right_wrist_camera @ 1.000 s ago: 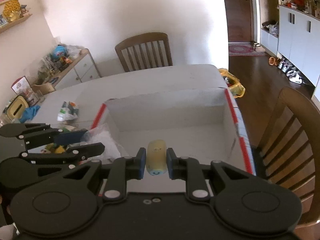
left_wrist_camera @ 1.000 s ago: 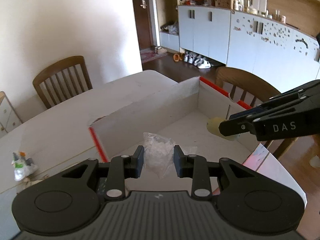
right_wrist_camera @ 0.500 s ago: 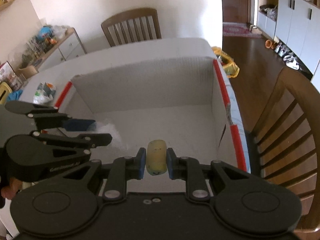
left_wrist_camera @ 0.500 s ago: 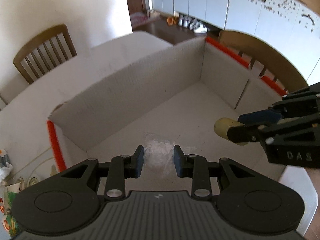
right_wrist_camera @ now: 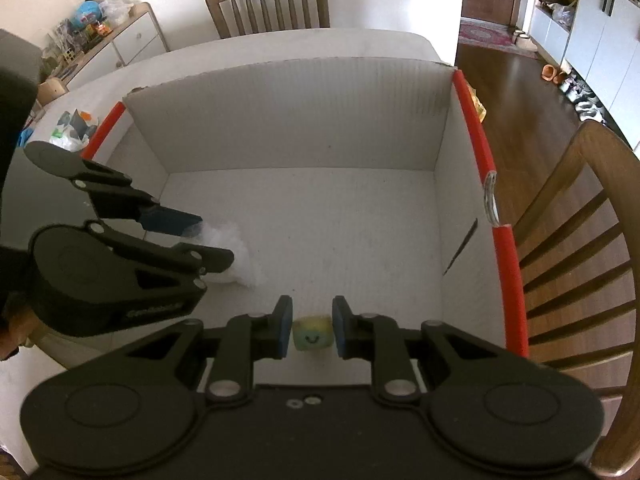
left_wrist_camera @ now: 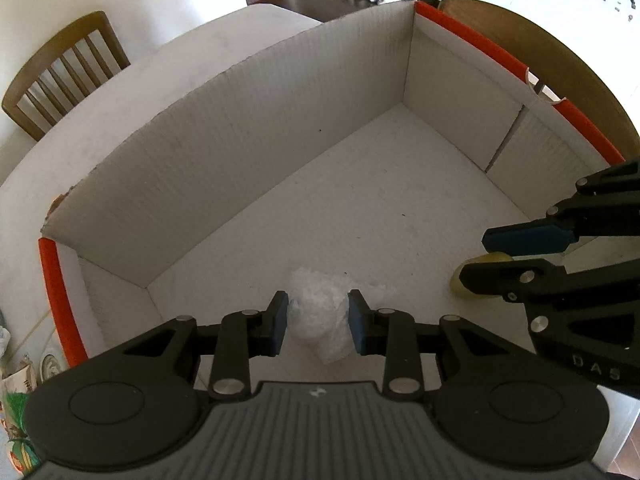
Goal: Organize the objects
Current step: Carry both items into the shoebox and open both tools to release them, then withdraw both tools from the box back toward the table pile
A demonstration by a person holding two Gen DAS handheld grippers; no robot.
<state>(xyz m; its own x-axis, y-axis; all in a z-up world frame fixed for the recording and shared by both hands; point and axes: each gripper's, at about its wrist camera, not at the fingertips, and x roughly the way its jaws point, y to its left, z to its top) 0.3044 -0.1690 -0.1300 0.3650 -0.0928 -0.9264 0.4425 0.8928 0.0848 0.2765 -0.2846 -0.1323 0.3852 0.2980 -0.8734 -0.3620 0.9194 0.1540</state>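
A white table (right_wrist_camera: 280, 46) carries an open cardboard box (left_wrist_camera: 280, 128) with red-taped edges. Inside it, a crumpled clear bag (left_wrist_camera: 318, 316) is clamped by the left gripper (left_wrist_camera: 318, 322), and a yellow smiley-faced toy (right_wrist_camera: 312, 334) by the right gripper (right_wrist_camera: 312, 326), lettered "DAS".

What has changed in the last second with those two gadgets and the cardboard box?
Both have sunk into the open white cardboard box and tipped downward. The left hand-held gripper carried its crumpled clear plastic bag down close to the box floor; the right hand-held gripper did the same with its small yellow squishy toy with a smiley face. Nothing was released: both grips hold, and the box has not moved.
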